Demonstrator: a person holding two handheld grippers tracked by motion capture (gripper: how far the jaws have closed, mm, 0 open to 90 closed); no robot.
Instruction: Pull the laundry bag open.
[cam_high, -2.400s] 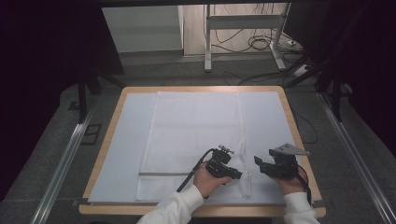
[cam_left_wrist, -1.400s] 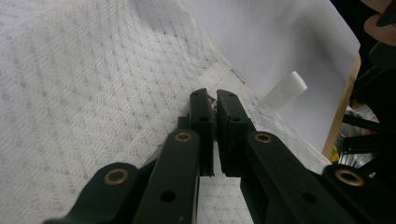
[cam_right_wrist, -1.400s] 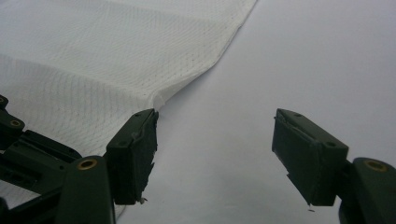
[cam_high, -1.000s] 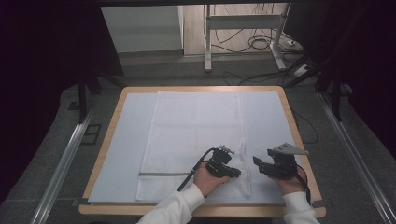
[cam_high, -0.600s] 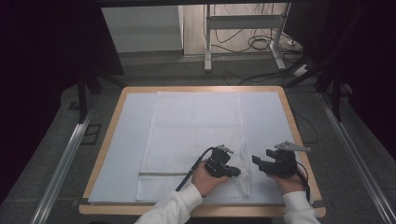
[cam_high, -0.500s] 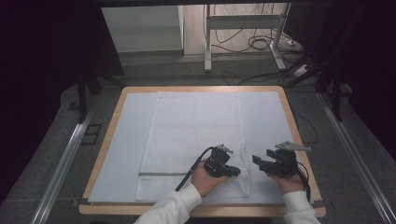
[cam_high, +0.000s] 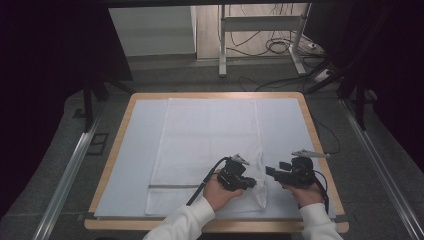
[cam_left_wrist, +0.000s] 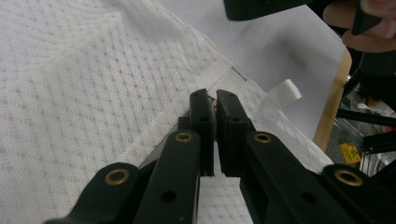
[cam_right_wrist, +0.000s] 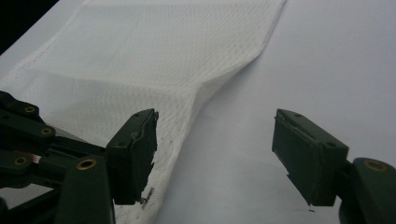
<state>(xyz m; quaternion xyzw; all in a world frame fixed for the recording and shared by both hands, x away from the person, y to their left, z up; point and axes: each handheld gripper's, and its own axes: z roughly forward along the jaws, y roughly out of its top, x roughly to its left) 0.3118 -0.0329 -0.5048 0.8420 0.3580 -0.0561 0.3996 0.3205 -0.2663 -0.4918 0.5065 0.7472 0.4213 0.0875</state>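
Towel (cam_high: 210, 145) — white, dotted weave, near edge lifted

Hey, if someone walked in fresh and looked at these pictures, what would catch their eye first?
Probably the white towel spread flat down the middle of the pale-covered table, with a grey stripe near its near end. Next, the left gripper, shut on the towel's right edge and lifting it into a small ridge. Beside it, off the towel's right edge, the right gripper hangs open over bare table.
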